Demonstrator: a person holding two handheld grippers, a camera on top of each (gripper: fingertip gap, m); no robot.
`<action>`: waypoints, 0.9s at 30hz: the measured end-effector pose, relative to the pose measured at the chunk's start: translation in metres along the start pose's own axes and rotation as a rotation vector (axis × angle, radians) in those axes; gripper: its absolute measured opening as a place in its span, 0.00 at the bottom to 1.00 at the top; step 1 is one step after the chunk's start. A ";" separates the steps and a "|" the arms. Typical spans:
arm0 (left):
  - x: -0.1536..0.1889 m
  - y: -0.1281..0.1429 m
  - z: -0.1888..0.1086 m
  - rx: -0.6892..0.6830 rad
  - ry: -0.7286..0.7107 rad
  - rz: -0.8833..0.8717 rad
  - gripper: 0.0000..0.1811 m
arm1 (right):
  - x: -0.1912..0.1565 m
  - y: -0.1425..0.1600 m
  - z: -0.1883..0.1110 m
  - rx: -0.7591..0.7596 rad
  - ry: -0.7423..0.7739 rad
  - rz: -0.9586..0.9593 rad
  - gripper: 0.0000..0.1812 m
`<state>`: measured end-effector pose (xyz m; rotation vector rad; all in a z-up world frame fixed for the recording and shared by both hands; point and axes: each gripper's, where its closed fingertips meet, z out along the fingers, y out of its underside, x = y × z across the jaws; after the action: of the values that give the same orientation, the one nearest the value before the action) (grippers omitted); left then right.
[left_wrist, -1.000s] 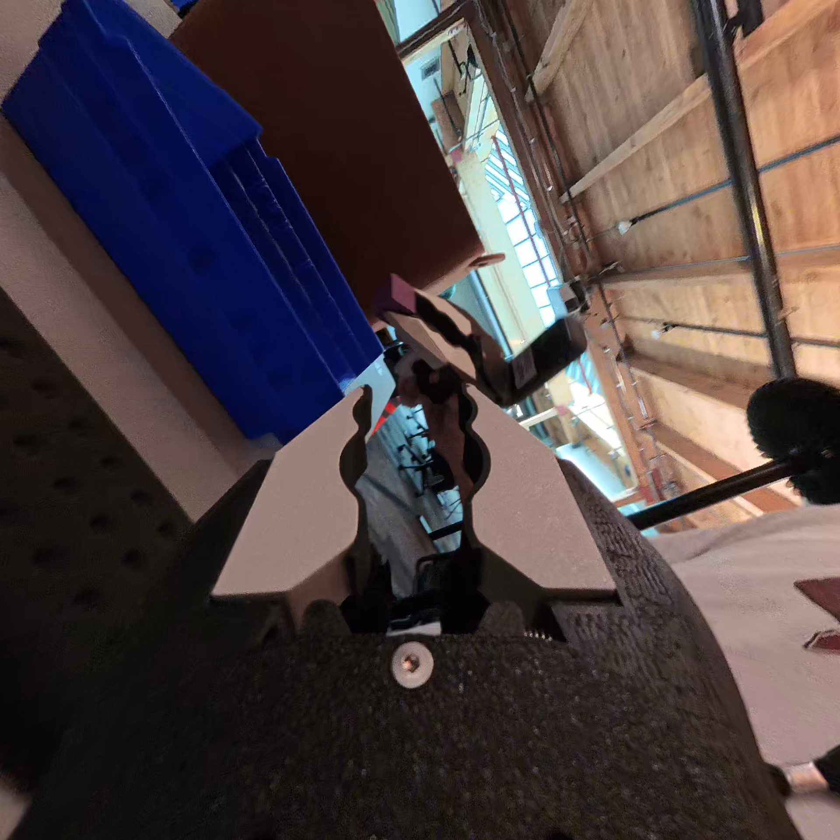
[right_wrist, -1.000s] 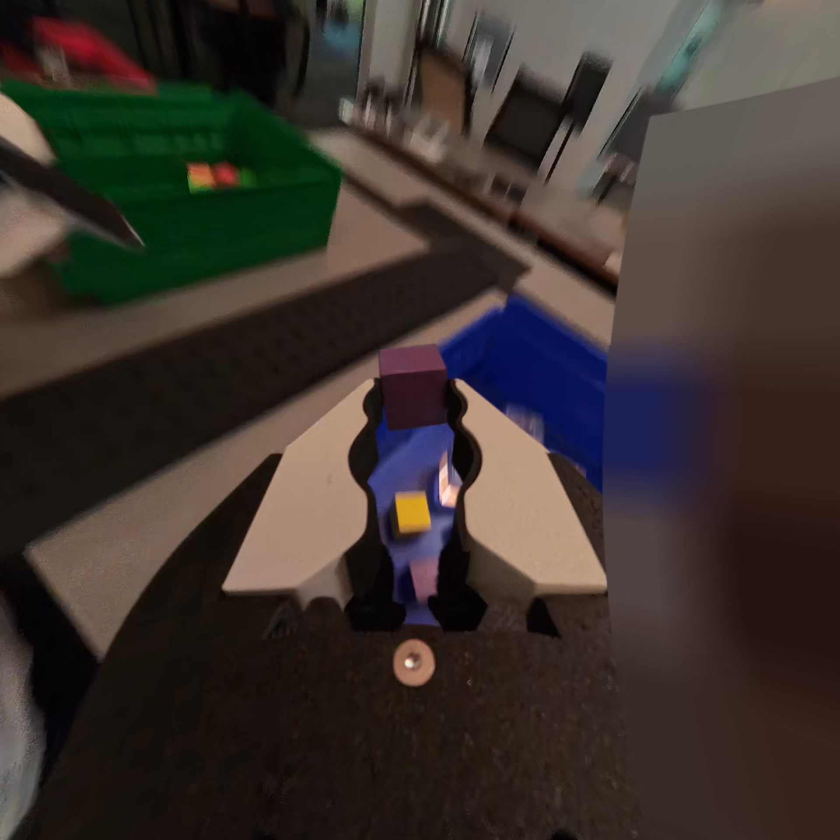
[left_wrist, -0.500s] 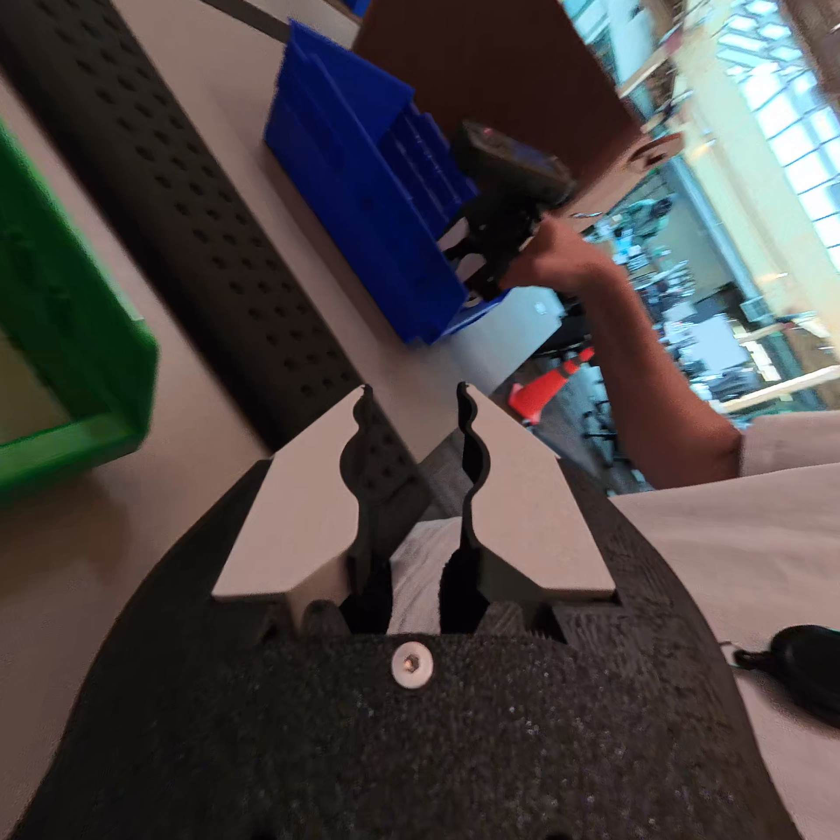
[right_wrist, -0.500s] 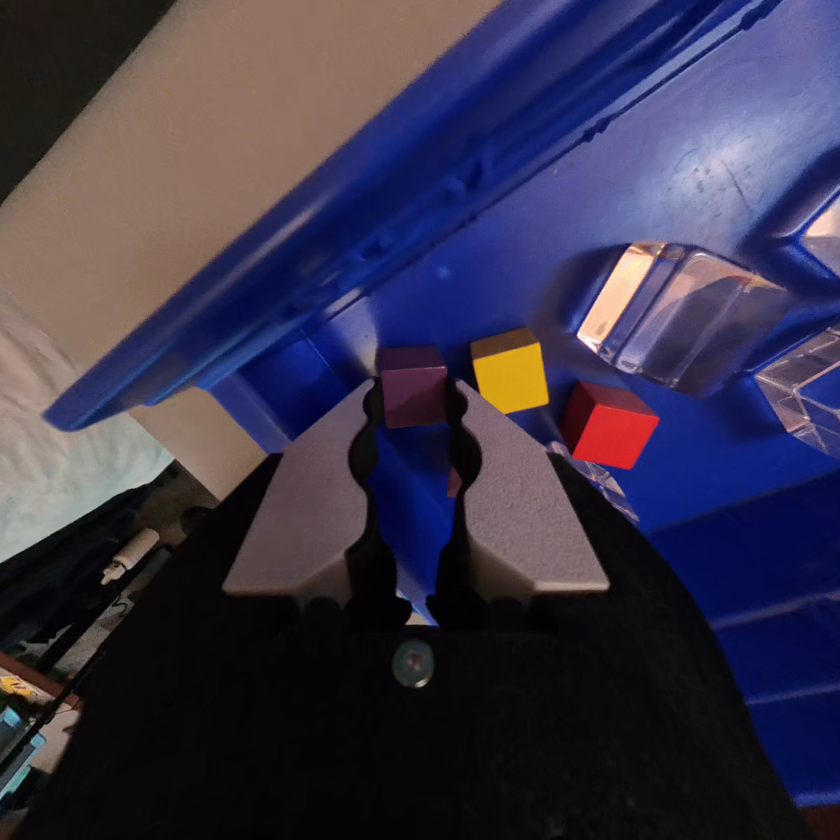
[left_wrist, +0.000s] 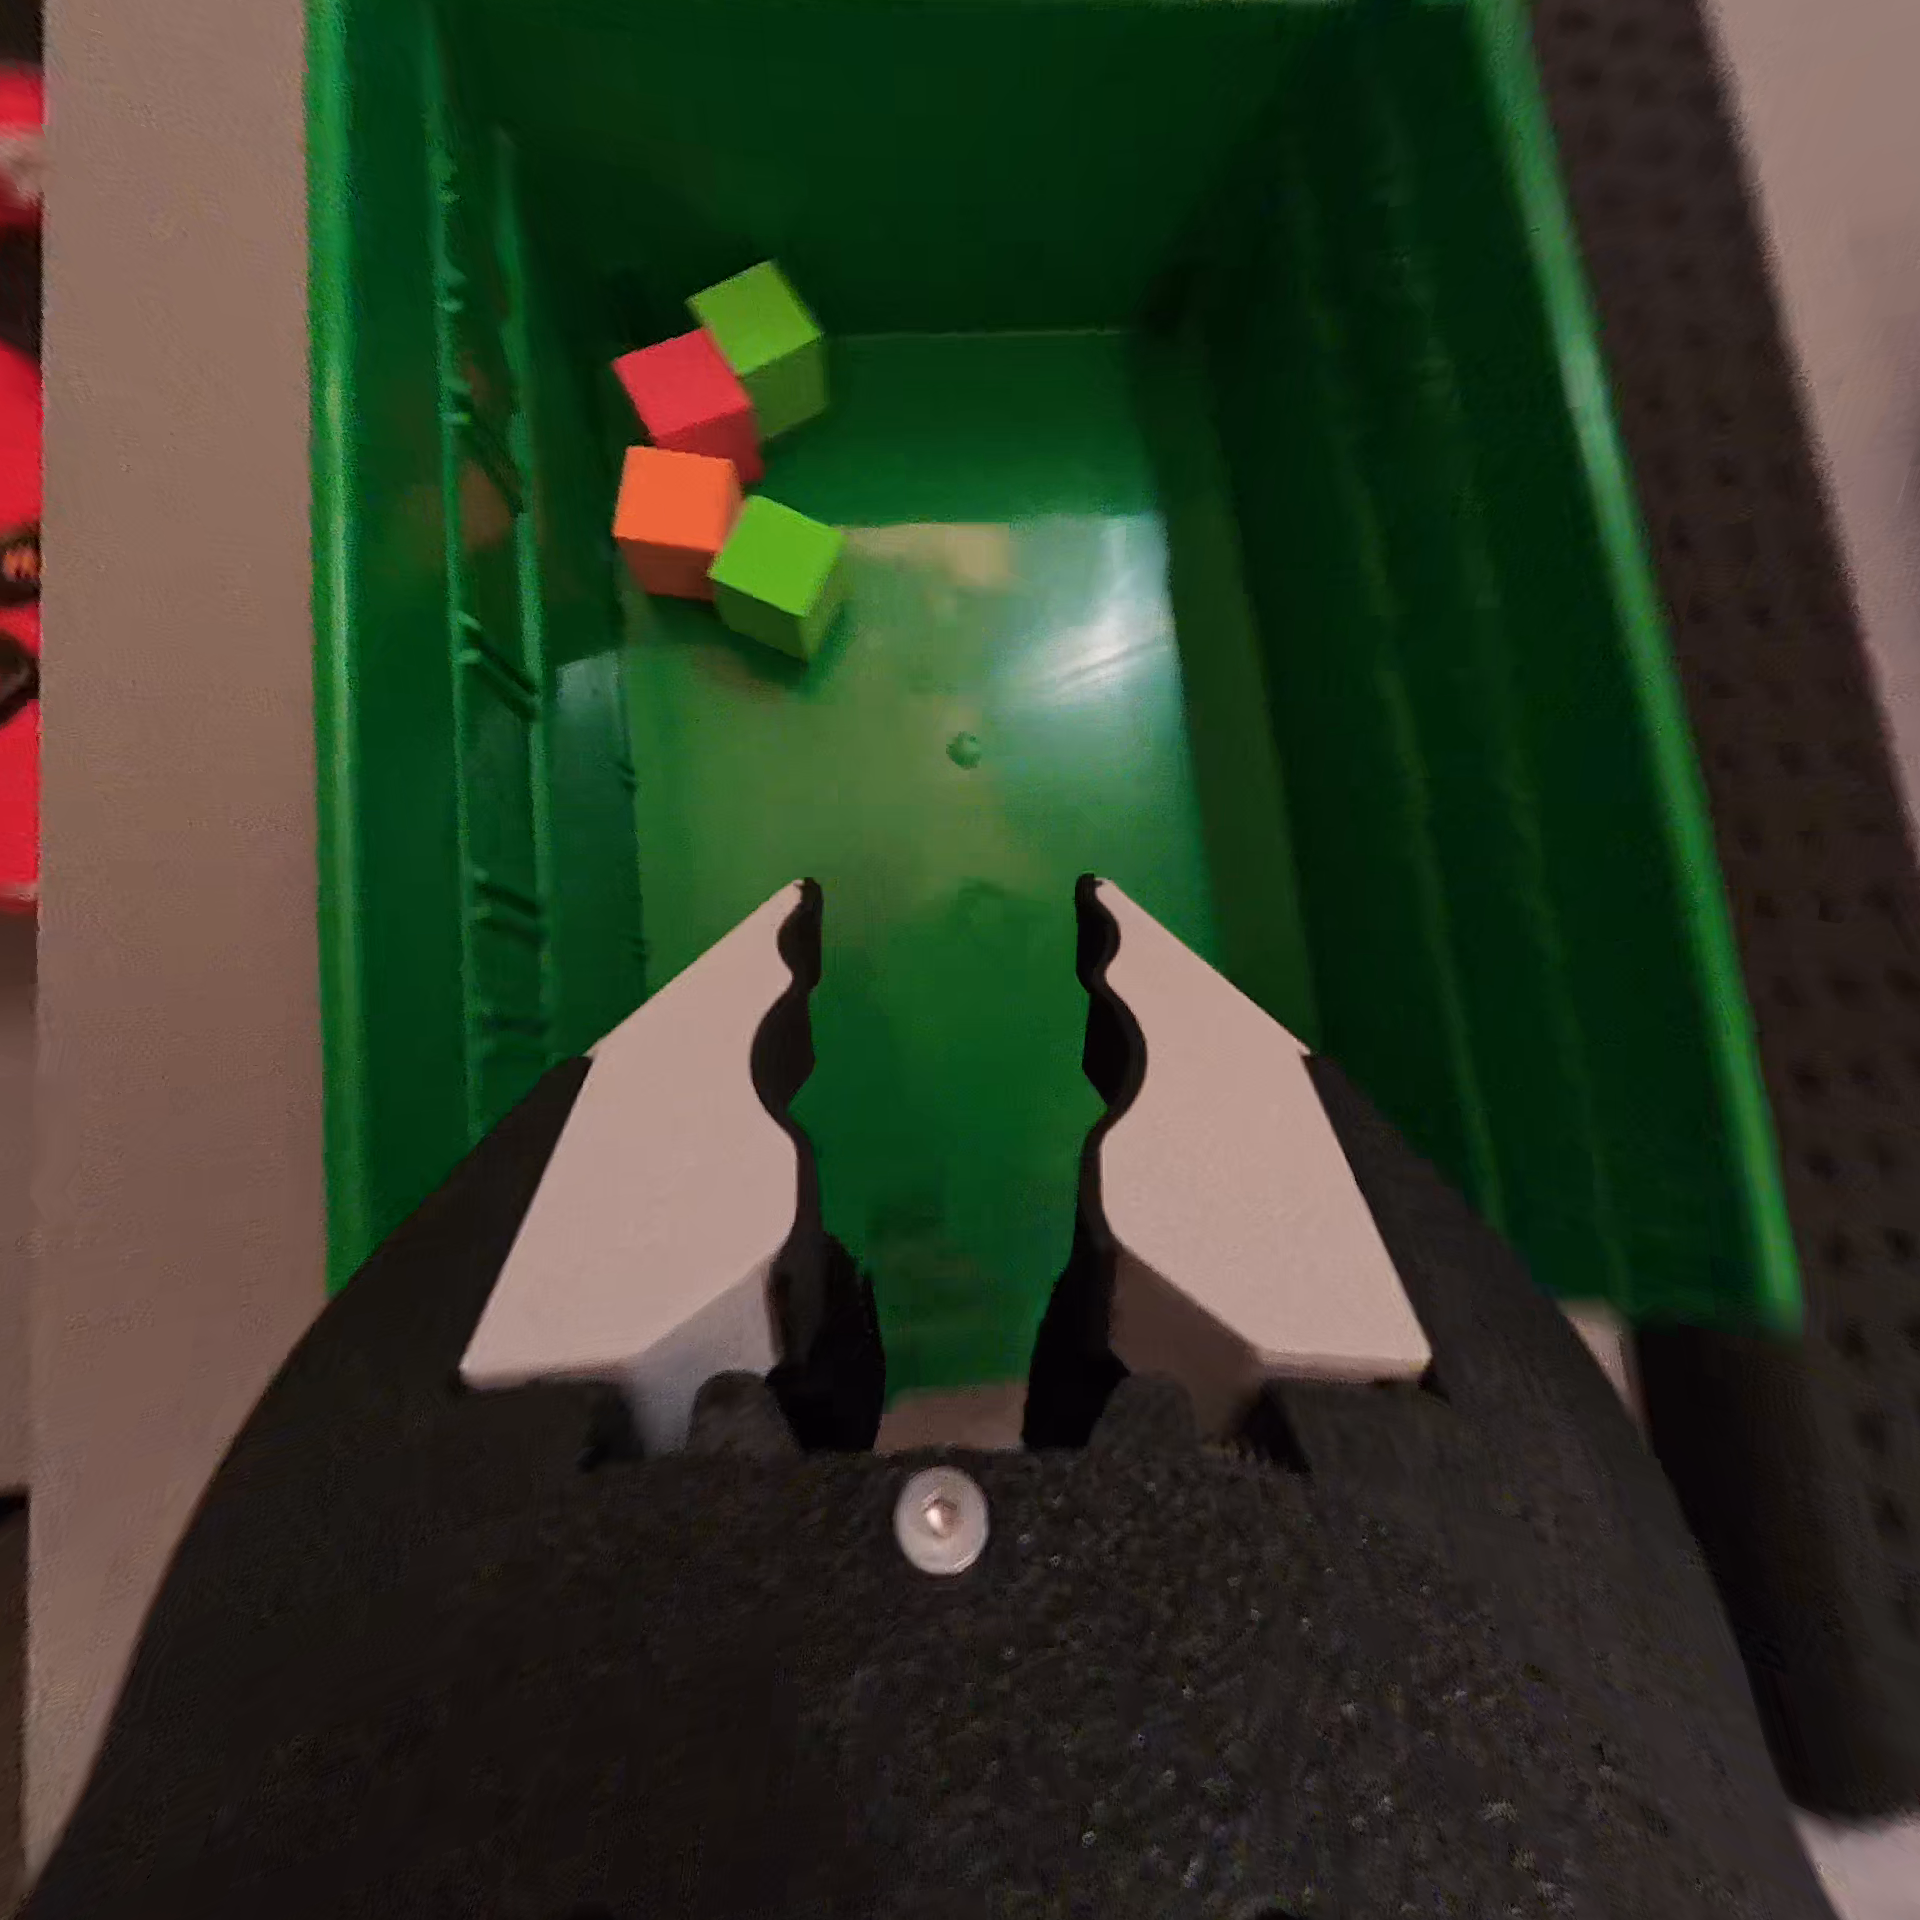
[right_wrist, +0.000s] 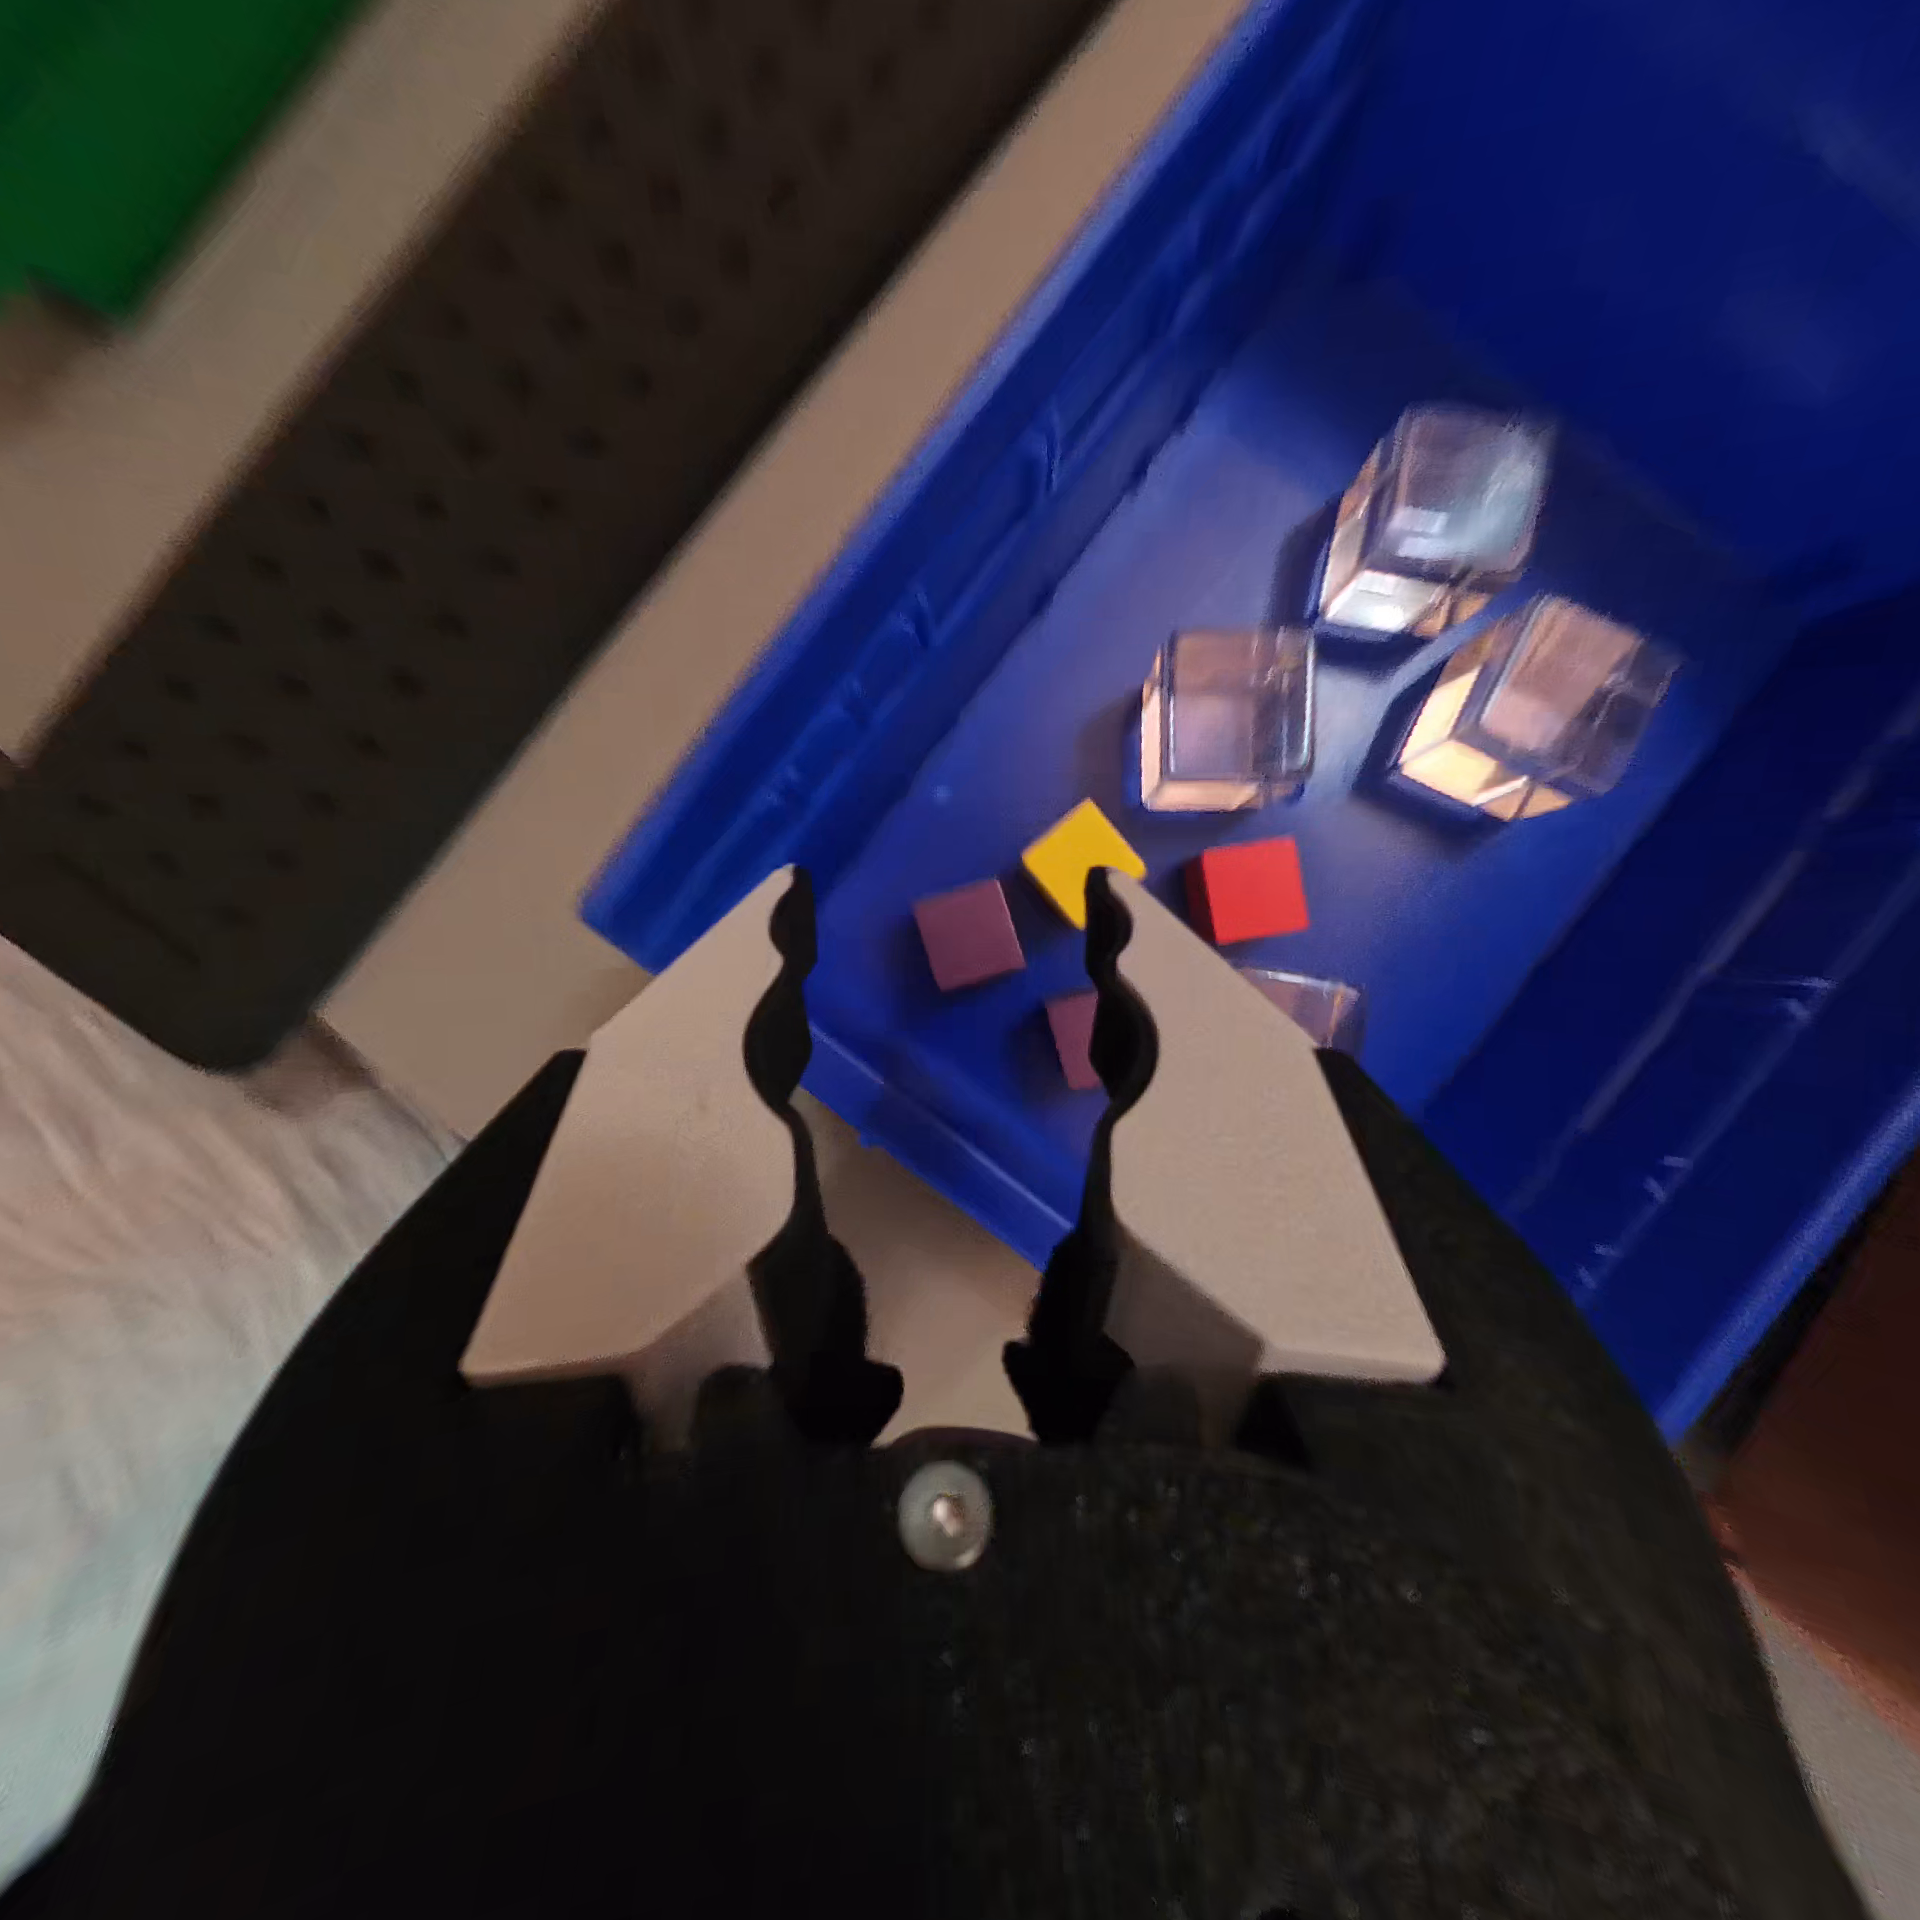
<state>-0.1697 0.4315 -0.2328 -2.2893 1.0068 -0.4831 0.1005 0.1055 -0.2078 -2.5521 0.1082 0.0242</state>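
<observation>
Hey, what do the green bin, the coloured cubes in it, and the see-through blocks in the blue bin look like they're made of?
Green bin: likely moulded plastic, glossy; its floor shows a bright glare and its walls have ribs.
Coloured cubes: matte, flat colour, sharp edges; possibly painted wood or foam, hard to tell.
See-through blocks in the blue bin: clear acrylic or glass, with bright reflections inside.

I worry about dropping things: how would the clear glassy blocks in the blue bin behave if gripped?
The clear glassy blocks in the blue plastic bin look smooth and glossy, so probably slippery between the open right gripper fingers. Their flat faces suggest sliding, not rolling. They look solid, perhaps heavy for their size; glass or acrylic cannot be told.
</observation>
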 end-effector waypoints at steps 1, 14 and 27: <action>-0.007 -0.007 0.014 -0.015 -0.046 -0.062 0.29 | -0.007 -0.011 -0.009 0.084 0.010 0.016 0.28; -0.058 -0.036 0.104 -0.090 -0.437 -0.285 0.33 | -0.148 -0.035 -0.030 0.321 -0.135 -0.027 0.25; 0.006 -0.057 0.070 0.127 0.099 -0.263 0.22 | -0.137 -0.038 -0.038 0.405 -0.217 0.050 0.25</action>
<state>-0.0977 0.4835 -0.2494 -2.3109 0.7005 -0.7530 -0.0327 0.1255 -0.1493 -2.1265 0.0826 0.2706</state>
